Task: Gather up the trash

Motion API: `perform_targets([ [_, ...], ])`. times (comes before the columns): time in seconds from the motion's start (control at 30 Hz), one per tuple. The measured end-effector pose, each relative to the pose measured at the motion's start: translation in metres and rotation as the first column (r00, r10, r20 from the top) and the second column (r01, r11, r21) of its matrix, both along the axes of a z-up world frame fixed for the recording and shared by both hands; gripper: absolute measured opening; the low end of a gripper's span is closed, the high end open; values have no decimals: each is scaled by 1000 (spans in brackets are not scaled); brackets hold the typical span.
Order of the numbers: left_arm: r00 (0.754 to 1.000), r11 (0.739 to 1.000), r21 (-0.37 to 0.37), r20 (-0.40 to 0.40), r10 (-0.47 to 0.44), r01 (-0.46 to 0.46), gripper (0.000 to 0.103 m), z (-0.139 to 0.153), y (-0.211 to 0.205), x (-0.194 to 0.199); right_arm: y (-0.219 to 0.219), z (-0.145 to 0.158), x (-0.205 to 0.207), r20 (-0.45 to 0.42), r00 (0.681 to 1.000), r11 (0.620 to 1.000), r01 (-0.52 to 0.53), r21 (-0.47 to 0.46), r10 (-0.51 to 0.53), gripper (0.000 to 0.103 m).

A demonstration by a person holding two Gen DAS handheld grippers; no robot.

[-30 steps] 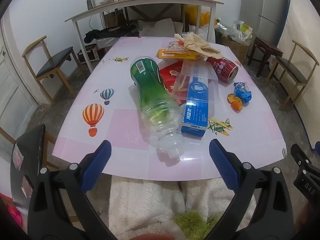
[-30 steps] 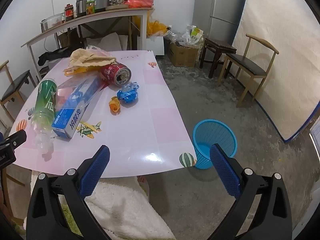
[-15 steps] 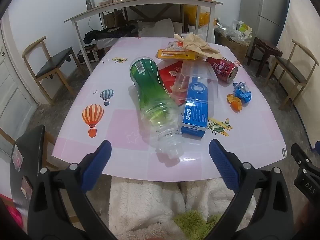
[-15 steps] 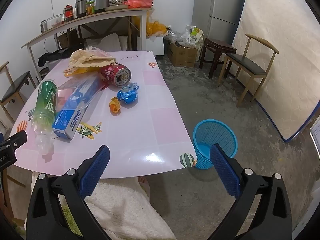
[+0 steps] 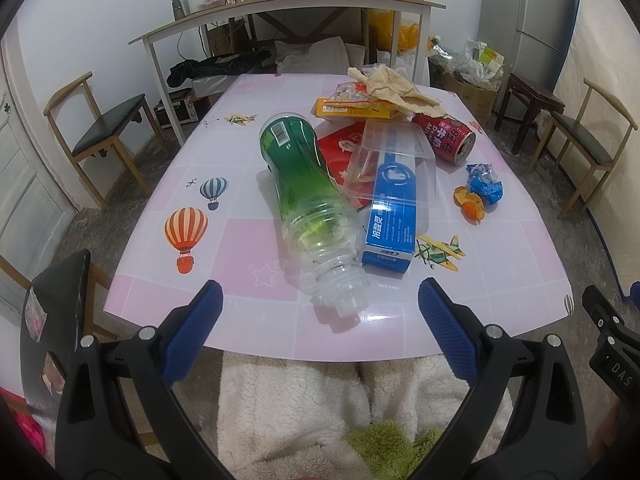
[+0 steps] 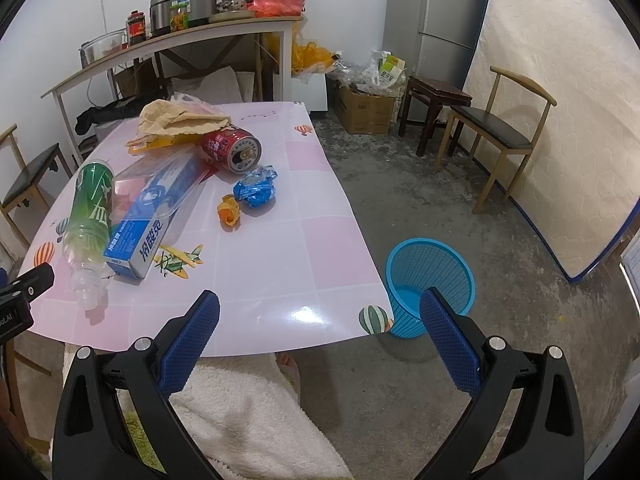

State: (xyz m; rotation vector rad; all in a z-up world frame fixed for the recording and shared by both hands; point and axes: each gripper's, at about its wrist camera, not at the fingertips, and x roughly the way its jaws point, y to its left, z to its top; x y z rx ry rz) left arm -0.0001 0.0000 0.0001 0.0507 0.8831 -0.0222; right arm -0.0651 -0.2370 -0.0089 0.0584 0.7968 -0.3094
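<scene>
Trash lies on the pink table: a green plastic bottle on its side with its neck toward me, a blue box under a clear plastic lid, a red can, a blue wrapper, orange peel, a yellow box and crumpled brown paper. My left gripper is open at the table's near edge, just short of the bottle's neck. My right gripper is open over the table's near right corner. A blue mesh bin stands on the floor right of the table.
A person's white fleece lap lies below both grippers. Wooden chairs stand at either side. A cluttered shelf table, a fridge, a stool and a cardboard box are at the back.
</scene>
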Motion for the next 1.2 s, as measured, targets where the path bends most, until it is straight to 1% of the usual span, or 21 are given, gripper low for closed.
perform_targets([
  [1.1,1000,1000,2,-1,0,0,94,0,0,0,1,0,2,6,1000,1000,-3,4,3,98],
  [1.2,1000,1000,4,-1,1,-1,94,0,0,0,3,3,4,7,1000,1000,-7,5,7,98],
])
